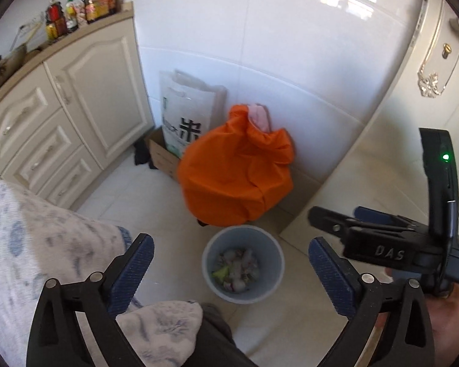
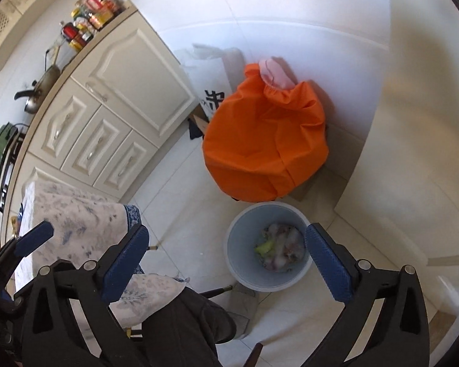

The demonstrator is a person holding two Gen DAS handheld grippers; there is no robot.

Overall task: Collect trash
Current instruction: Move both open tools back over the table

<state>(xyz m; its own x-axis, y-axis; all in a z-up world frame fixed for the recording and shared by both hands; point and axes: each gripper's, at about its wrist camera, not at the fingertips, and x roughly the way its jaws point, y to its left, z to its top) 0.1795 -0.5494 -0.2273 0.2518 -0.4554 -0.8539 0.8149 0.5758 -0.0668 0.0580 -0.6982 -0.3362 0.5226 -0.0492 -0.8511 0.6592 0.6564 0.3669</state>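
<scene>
1. Blue-padded fingers of the left gripper [image 1: 231, 272] fill the bottom of its own view, spread wide with nothing between them; a patterned cloth [image 1: 46, 244] drapes just beneath the left finger.
2. Straight ahead and below sits the pale blue bin [image 1: 277, 263] on the tiled floor [image 1: 156, 189], with scraps of trash [image 1: 237, 270] lying in its bottom.
3. Behind the bin an orange bag [image 1: 235, 177] slumps against the white wall, next to a printed paper bag [image 1: 186, 122] and the cream cabinets [image 1: 61, 116].
4. At the right edge of that view the right gripper shows side-on in the person's hand [image 1: 449, 312].
5. From the right wrist, the right gripper [image 2: 226, 266] is likewise wide open and empty; its right-hand finger overlaps the bin's [image 2: 238, 263] rim in the picture, though I cannot tell whether it touches.
6. Trash [image 2: 281, 249] rests inside the bin, the orange bag [image 2: 266, 140] just beyond it.
7. My reading: nothing loose lies on the visible floor, so the next pickup is not obvious. If the bin itself is to be lifted, each gripper should straddle the rim on opposite sides and close squarely, keeping it level so nothing spills.
</scene>
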